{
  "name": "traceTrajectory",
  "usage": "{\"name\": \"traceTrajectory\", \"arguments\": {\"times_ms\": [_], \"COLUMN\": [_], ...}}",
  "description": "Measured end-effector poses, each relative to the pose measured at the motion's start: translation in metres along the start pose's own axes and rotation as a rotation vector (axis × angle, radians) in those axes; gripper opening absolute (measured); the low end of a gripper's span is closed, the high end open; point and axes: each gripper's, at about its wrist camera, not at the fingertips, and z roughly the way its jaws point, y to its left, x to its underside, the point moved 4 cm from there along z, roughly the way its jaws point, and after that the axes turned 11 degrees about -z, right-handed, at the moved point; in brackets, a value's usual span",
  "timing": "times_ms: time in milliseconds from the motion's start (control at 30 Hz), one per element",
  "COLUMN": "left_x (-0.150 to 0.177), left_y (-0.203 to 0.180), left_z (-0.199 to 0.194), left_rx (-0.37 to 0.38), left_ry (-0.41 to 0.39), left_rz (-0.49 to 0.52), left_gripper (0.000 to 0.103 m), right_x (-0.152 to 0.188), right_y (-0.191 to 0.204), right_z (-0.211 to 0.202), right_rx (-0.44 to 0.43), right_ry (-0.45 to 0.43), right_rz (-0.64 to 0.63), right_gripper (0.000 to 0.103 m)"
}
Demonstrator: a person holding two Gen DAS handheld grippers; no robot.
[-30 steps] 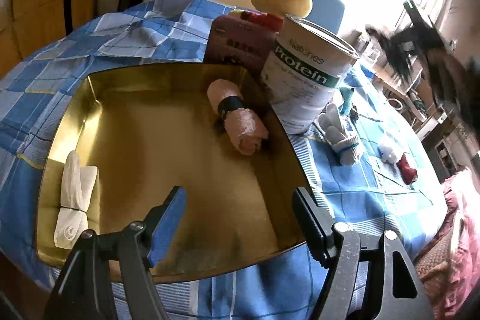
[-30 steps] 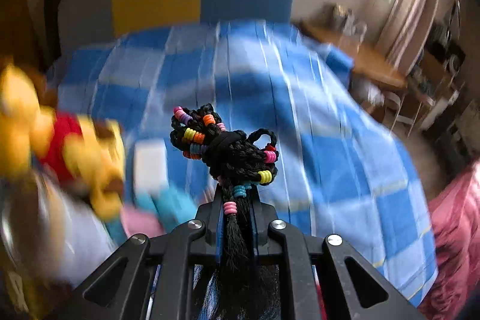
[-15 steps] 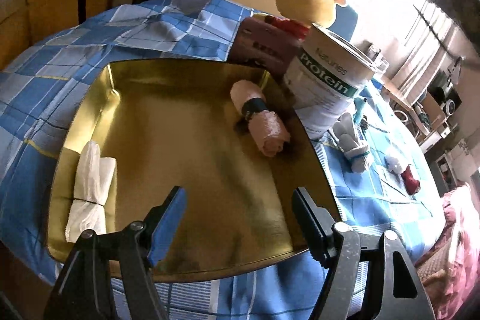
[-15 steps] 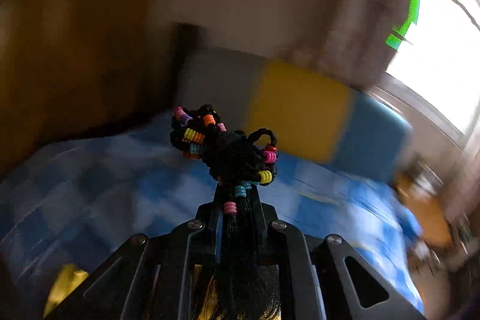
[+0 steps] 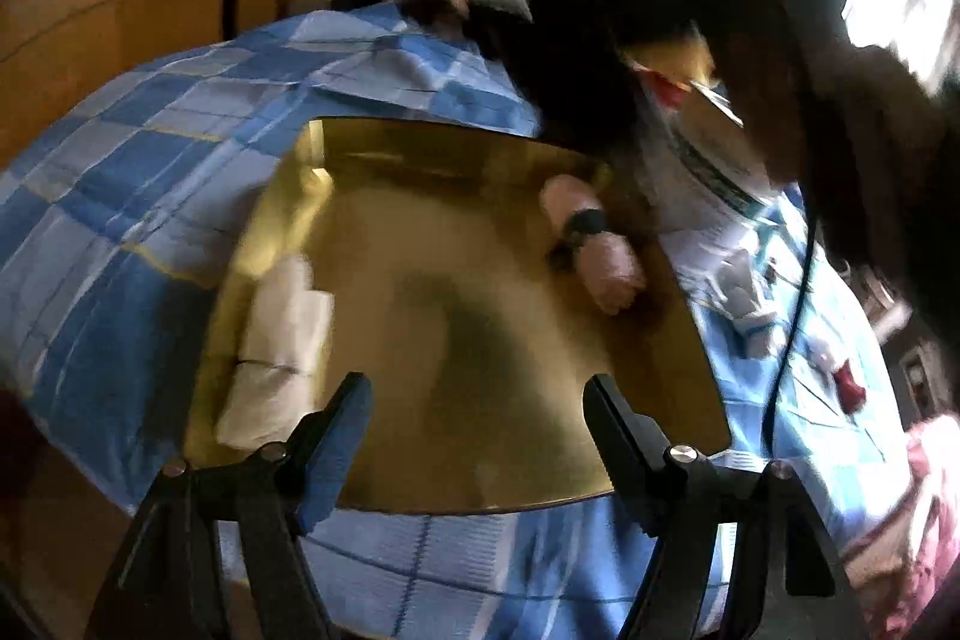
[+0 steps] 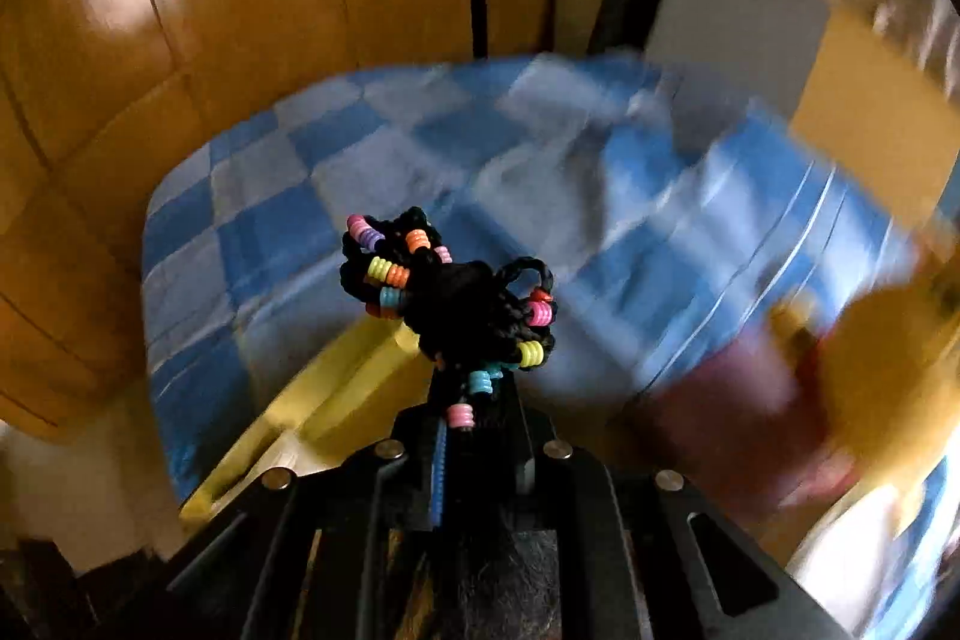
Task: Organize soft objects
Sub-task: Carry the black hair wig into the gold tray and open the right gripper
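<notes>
My right gripper (image 6: 480, 412) is shut on a black braided hairpiece with coloured beads (image 6: 456, 304), held above the far corner of the gold tray (image 6: 336, 400). In the left wrist view the gold tray (image 5: 480, 460) lies on the blue checked cloth (image 5: 150, 196). A white rolled cloth (image 5: 276, 340) lies at the tray's left side and a pink rolled towel with a dark band (image 5: 591, 244) at its right side. My left gripper (image 5: 474, 400) hangs open over the tray's near edge, holding nothing. A dark blurred mass (image 5: 690, 10) reaches in above the tray's far right corner.
A protein can (image 5: 708, 172) stands right of the tray, partly hidden by the dark mass. White socks (image 5: 750, 304) and a small red item (image 5: 852, 388) lie on the cloth further right. A yellow plush toy (image 6: 870, 358) and maroon box (image 6: 732, 412) stand behind. Wooden wardrobe (image 6: 180, 40) at the left.
The right gripper has swung leftward with the hairpiece, from over the bed's right side to above the tray's far corner. The dark mass now covers the plush toy in the left view.
</notes>
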Motion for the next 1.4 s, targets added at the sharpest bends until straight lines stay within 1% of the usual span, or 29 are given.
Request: {"name": "traceTrajectory", "arguments": {"times_ms": [67, 167, 233, 267, 333, 400, 467, 533, 567, 600, 833, 1033, 1200, 1400], "left_x": [-0.002, -0.005, -0.006, -0.006, -0.005, -0.005, -0.005, -0.006, -0.007, -0.007, -0.006, -0.003, 0.002, 0.006], "left_y": [0.01, 0.021, 0.026, 0.029, 0.031, 0.033, 0.032, 0.031, 0.031, 0.03, 0.024, 0.016, 0.004, -0.012], "left_z": [-0.003, -0.007, -0.009, -0.011, -0.012, -0.014, -0.015, -0.017, -0.018, -0.019, -0.025, -0.029, -0.029, -0.028], "left_rx": [-0.027, -0.05, -0.064, -0.069, -0.077, -0.083, -0.091, -0.098, -0.103, -0.104, -0.105, -0.108, -0.105, -0.095], "left_ry": [-0.015, -0.028, -0.036, -0.041, -0.047, -0.053, -0.059, -0.075, -0.083, -0.088, -0.097, -0.104, -0.101, -0.094], "left_rz": [-0.032, -0.063, -0.075, -0.078, -0.081, -0.079, -0.071, -0.064, -0.061, -0.058, -0.04, -0.013, 0.027, 0.072], "left_gripper": [0.073, 0.073, 0.073, 0.073, 0.073, 0.073, 0.074, 0.077, 0.078, 0.078, 0.078, 0.079, 0.079, 0.079], "right_x": [0.024, 0.052, 0.063, 0.066, 0.072, 0.078, 0.083, 0.086, 0.087, 0.087, 0.087, 0.099, 0.116, 0.144], "right_y": [0.006, 0.004, -0.003, -0.008, -0.022, -0.03, -0.036, -0.038, -0.038, -0.036, -0.019, -0.001, 0.009, 0.007], "right_z": [0.019, 0.044, 0.06, 0.062, 0.07, 0.072, 0.074, 0.07, 0.066, 0.061, 0.024, -0.01, -0.037, -0.064], "right_rx": [-0.012, 0.02, 0.073, 0.097, 0.143, 0.163, 0.183, 0.157, 0.154, 0.158, 0.181, 0.214, 0.234, 0.251], "right_ry": [0.047, 0.106, 0.134, 0.138, 0.125, 0.117, 0.127, 0.111, 0.1, 0.082, -0.028, -0.102, -0.148, -0.192], "right_rz": [0.058, 0.126, 0.18, 0.202, 0.27, 0.314, 0.334, 0.347, 0.346, 0.341, 0.294, 0.236, 0.211, 0.217], "right_gripper": [0.012, 0.012, 0.014, 0.016, 0.016, 0.021, 0.031, 0.034, 0.039, 0.039, 0.04, 0.041, 0.041, 0.041]}}
